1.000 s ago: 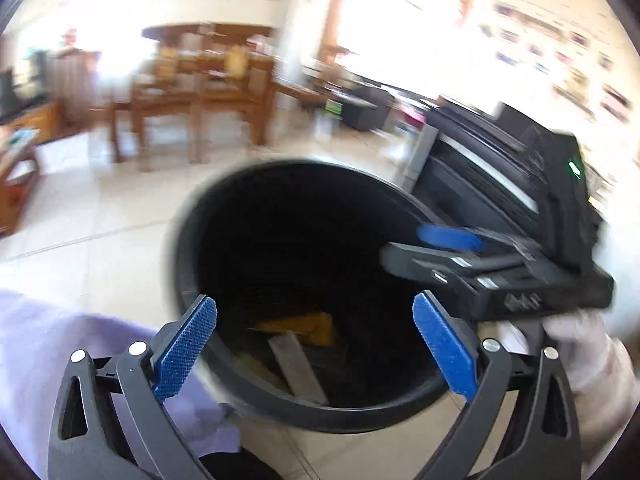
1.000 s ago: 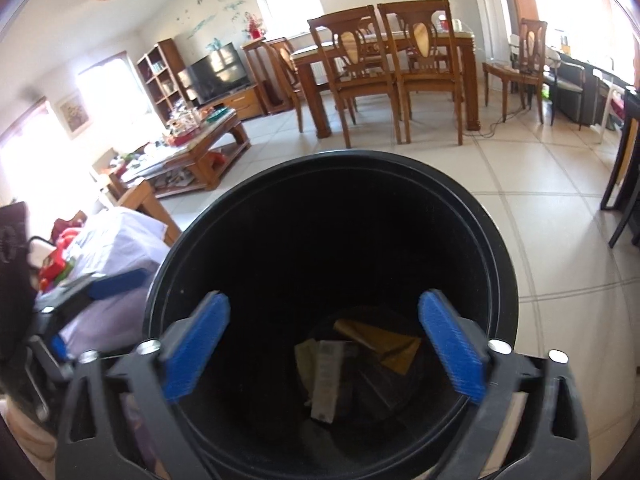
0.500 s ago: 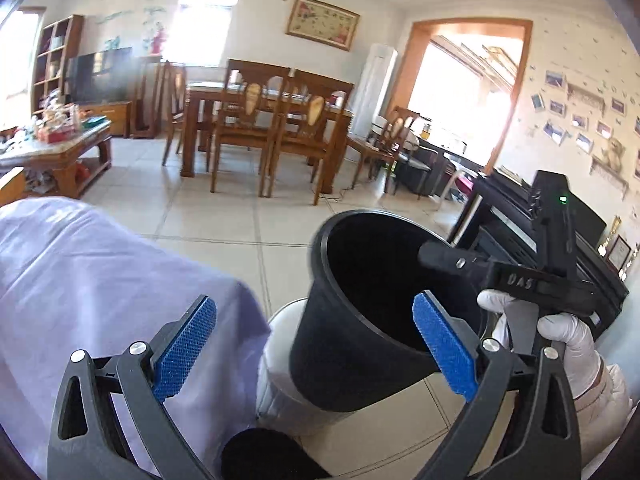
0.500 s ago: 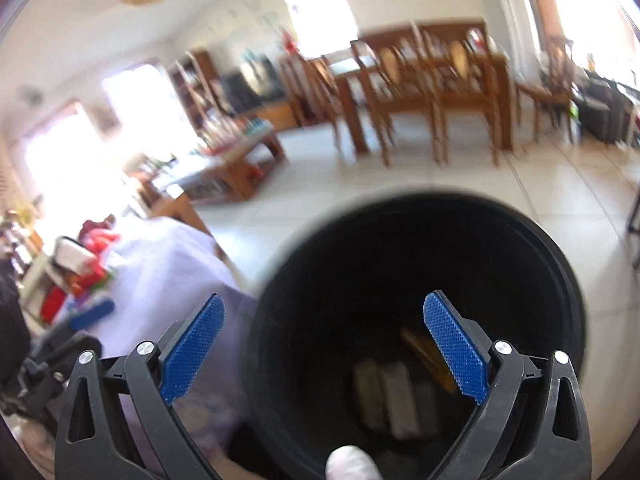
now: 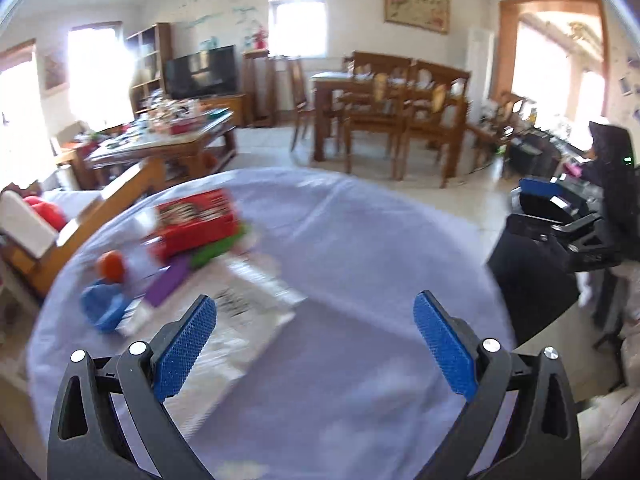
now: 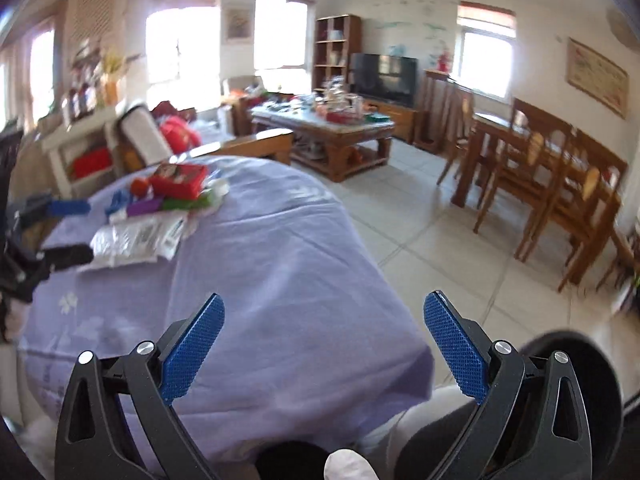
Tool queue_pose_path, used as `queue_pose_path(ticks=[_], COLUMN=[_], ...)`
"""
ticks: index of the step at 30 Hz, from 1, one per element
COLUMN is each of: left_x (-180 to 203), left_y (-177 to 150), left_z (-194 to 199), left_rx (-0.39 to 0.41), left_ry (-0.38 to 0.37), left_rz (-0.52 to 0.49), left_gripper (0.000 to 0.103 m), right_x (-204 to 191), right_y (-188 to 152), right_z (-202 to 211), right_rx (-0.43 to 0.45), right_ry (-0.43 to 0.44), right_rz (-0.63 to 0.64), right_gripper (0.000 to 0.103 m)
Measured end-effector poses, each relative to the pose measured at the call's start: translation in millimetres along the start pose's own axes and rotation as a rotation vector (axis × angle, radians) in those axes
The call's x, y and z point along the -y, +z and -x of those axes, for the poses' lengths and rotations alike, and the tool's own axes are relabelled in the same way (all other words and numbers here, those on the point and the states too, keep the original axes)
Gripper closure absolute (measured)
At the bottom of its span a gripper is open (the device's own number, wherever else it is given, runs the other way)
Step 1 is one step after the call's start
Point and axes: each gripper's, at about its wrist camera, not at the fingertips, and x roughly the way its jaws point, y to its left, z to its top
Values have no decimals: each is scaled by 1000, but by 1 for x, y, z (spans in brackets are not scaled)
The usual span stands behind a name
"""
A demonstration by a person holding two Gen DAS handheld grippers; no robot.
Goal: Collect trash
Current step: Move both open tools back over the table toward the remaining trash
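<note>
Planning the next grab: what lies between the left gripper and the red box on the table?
In the left wrist view, between left gripper and red box: white printed wrapper, green packet.

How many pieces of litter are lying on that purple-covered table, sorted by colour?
Red packet: 1
Orange round piece: 1
Blue piece: 1
Purple piece: 1
Green piece: 1
White printed wrapper: 1, possibly more, too blurred to tell
Total: 6 that can be told apart on the table.
</note>
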Motion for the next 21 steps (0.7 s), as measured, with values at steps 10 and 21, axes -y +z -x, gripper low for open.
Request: queue_pose_path(ticks=[10,21], left_x=[-107,-116], left_y=[-36,-62], left_z=[-7,-20], left_rx=[-160,-292], left_ry=[60,-15], left_rz=[-73,-193], left_gripper=[5,5], right_x=[-126,-147], right_y=[49,89], right_z=[-68,-110], right_rx=[-80,-113], right_ry=[180,308], right_rz=[367,452], right_gripper=[5,5])
